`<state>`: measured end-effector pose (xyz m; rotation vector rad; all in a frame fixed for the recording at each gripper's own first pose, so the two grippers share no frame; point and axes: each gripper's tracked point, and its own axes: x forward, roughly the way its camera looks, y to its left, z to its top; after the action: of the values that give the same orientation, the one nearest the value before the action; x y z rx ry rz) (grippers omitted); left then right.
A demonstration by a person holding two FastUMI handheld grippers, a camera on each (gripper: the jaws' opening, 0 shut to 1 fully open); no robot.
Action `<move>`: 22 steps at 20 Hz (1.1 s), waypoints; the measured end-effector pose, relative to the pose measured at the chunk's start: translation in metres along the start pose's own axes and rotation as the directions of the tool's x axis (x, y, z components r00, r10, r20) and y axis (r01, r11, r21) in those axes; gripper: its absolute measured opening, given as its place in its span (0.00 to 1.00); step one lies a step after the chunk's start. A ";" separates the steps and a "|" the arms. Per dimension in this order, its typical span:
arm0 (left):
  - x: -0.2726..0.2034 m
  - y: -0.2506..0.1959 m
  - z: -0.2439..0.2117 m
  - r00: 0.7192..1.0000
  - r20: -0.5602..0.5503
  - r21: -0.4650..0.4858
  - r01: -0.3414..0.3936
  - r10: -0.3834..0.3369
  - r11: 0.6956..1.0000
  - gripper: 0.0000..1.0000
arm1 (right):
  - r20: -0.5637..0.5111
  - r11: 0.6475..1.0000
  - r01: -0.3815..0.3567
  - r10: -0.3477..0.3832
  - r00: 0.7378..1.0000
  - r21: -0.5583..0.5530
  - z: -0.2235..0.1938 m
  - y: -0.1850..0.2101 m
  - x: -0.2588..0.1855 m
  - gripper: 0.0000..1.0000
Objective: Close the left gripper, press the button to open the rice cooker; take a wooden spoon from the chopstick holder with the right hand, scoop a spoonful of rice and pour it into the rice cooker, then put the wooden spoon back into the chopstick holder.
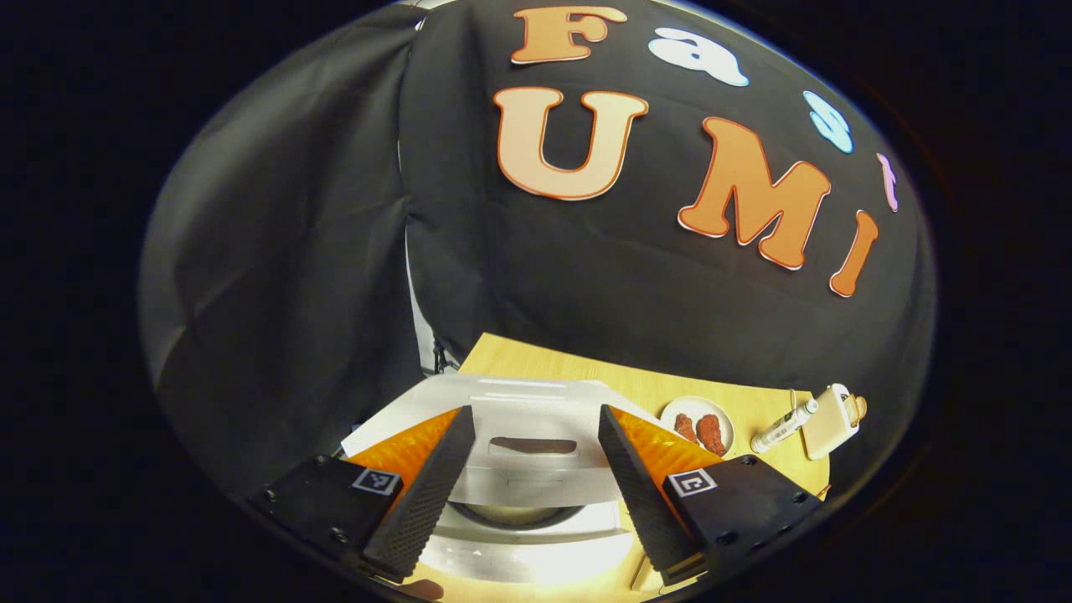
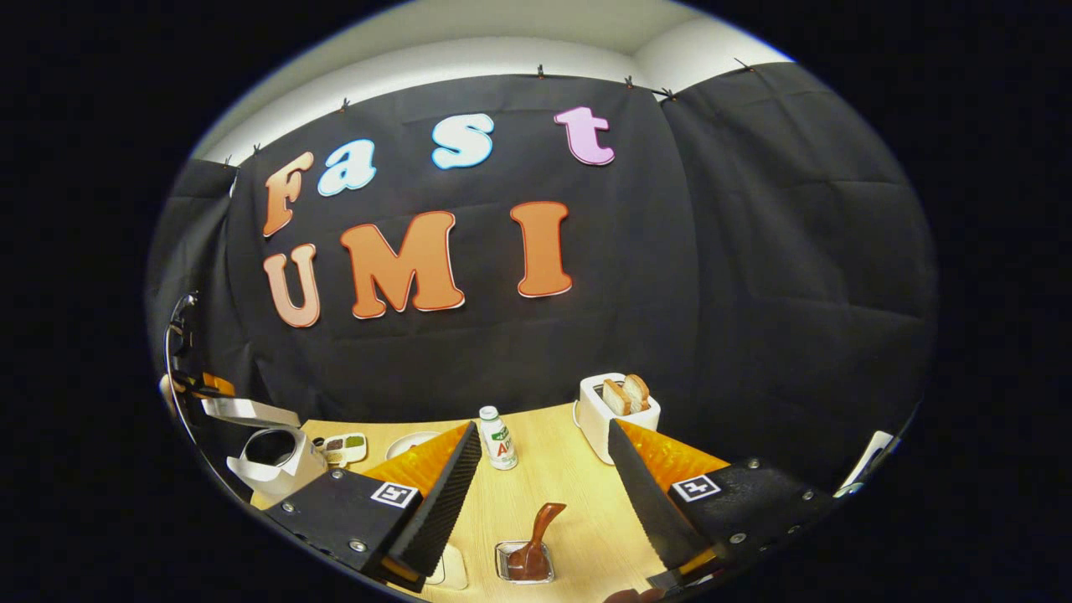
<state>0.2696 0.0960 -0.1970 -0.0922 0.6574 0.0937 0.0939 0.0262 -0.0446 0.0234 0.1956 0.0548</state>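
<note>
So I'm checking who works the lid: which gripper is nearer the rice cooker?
Left. The left gripper hangs right over the open rice cooker; the right gripper is across the table, the cooker far off to its left.

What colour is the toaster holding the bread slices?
White; the boxy toaster with two bread slices shows best in the right gripper view.

White rice cooker (image 1: 528, 469) seen ahead of left gripper, lid silver-grey. Light wood-grain table (image 2: 536, 494) noted under both. Brown wooden spoon (image 2: 536, 536) seen between right gripper's fingers, in clear holder (image 2: 523, 563). White bottle (image 2: 498, 438) with green-red label beyond. White toaster (image 2: 615, 414) with golden-brown toast. White plate (image 1: 697, 427) with reddish-brown food.
</note>
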 end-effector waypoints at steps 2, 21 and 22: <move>0.001 0.001 -0.023 1.000 -0.026 0.003 -0.002 0.002 1.000 1.00 | 0.022 0.999 -0.009 0.010 1.000 -0.031 0.011 -0.001 -0.006 0.95; 0.029 0.035 -0.132 0.972 -0.220 0.076 -0.072 0.087 0.995 1.00 | -0.024 0.997 -0.079 0.079 0.997 0.005 -0.012 0.001 -0.009 0.95; 0.030 0.035 -0.131 0.973 -0.215 0.061 -0.071 0.082 0.996 1.00 | -0.019 0.996 -0.086 0.086 0.996 0.010 -0.013 0.003 -0.008 0.95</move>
<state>0.2099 0.1170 -0.3204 -0.0259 0.8824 0.1417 0.0837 0.0287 -0.0560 0.0401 0.2143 0.1397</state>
